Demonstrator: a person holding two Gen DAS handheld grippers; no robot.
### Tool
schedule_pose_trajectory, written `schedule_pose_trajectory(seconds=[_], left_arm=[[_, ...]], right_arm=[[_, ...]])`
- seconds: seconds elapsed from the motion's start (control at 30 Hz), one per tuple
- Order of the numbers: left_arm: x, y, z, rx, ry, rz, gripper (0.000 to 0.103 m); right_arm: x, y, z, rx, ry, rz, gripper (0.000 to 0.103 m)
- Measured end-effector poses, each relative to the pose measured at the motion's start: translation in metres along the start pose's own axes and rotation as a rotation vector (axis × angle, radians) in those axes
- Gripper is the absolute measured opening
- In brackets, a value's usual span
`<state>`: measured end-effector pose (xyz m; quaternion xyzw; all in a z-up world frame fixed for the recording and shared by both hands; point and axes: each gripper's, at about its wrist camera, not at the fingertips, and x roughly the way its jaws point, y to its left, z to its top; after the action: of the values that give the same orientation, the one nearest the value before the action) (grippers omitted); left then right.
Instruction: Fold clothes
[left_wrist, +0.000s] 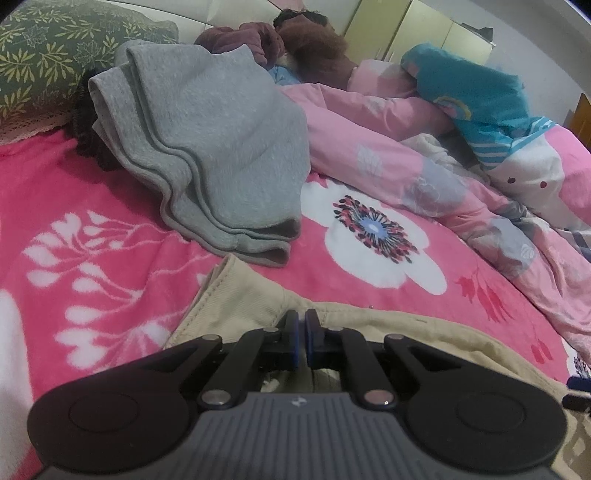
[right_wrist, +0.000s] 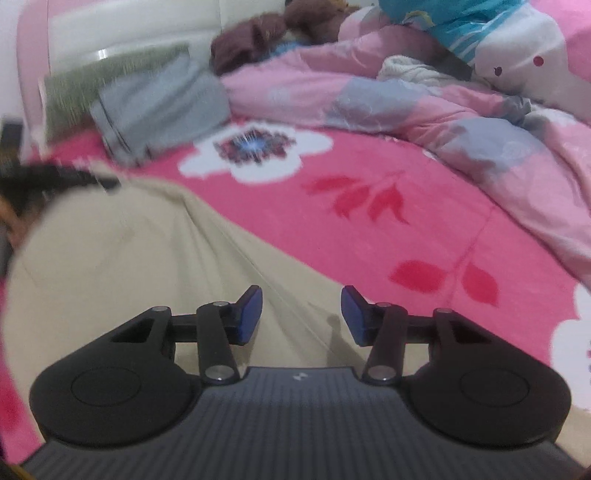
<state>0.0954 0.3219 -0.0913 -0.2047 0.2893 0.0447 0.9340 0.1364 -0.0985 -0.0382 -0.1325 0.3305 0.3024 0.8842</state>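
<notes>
My left gripper (left_wrist: 301, 334) has its jaws pinched together on the edge of the beige garment (left_wrist: 369, 325), close to the ribbed hem. I judge I'm holding that edge to anchor the cloth, so it stays put while the other hand works.

My right gripper (right_wrist: 302, 314) hangs over the same beige garment (right_wrist: 129, 258) with its jaws partly apart and nothing between the blue pads (right_wrist: 251, 314); the cloth lies below them, creased in long ridges running away from me. With the jaws empty and spread above the fabric, I take it this hand is placed to pick a fresh spot for the next fold.

The beige garment is spread on the pink flowered bedspread (left_wrist: 110, 229) at the near side of the bed, which gives it a flat surface. It looks only partly folded: one end is bunched toward the left in the right wrist view, where something dark shows at the edge, too blurred to name.

Farther up the bed, a grey garment (left_wrist: 221, 147) lies folded in layers and leans against a green leafy pillow (left_wrist: 55, 55), set aside as if finished. Beside it sits the rumpled pink duvet (left_wrist: 424, 166), with a blue striped piece (left_wrist: 480, 103) and some brown clothing (left_wrist: 317, 48) heaped on top, likely waiting their turn.
</notes>
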Motion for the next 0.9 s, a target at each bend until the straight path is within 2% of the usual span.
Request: schedule_pose_trajectory(seconds=[0.17, 0.23, 0.27, 0.3, 0.37, 0.43, 0.53, 0.73, 0.9], left_arm=[[0.000, 0.002, 0.000, -0.011, -0.001, -0.009, 0.007], [0.000, 0.002, 0.000, -0.014, -0.001, -0.012, 0.007], [0.000, 0.003, 0.000, -0.016, -0.001, -0.013, 0.007], [0.000, 0.003, 0.000, -0.017, -0.001, -0.014, 0.007], [0.000, 0.003, 0.000, -0.018, -0.001, -0.015, 0.007], [0.000, 0.004, 0.000, -0.020, -0.001, -0.017, 0.007], [0.000, 0.004, 0.000, -0.024, -0.001, -0.022, 0.007], [0.000, 0.004, 0.000, -0.023, -0.002, -0.023, 0.007], [0.001, 0.004, 0.000, -0.022, -0.001, -0.025, 0.007]], right_arm=[[0.010, 0.000, -0.012, -0.055, 0.086, -0.033, 0.042], [0.007, 0.005, -0.015, -0.069, 0.098, -0.037, 0.036], [0.006, 0.008, -0.016, -0.076, 0.103, -0.039, 0.025], [0.004, 0.010, -0.018, -0.083, 0.109, -0.041, 0.009], [0.000, 0.020, -0.020, -0.125, 0.104, -0.076, 0.002], [-0.010, 0.037, -0.016, -0.207, 0.056, -0.164, 0.001], [-0.021, 0.039, -0.001, -0.235, 0.008, -0.241, 0.001], [-0.004, 0.021, 0.013, -0.256, 0.040, -0.277, 0.001], [0.026, 0.009, 0.002, -0.280, 0.098, -0.247, 0.001]])
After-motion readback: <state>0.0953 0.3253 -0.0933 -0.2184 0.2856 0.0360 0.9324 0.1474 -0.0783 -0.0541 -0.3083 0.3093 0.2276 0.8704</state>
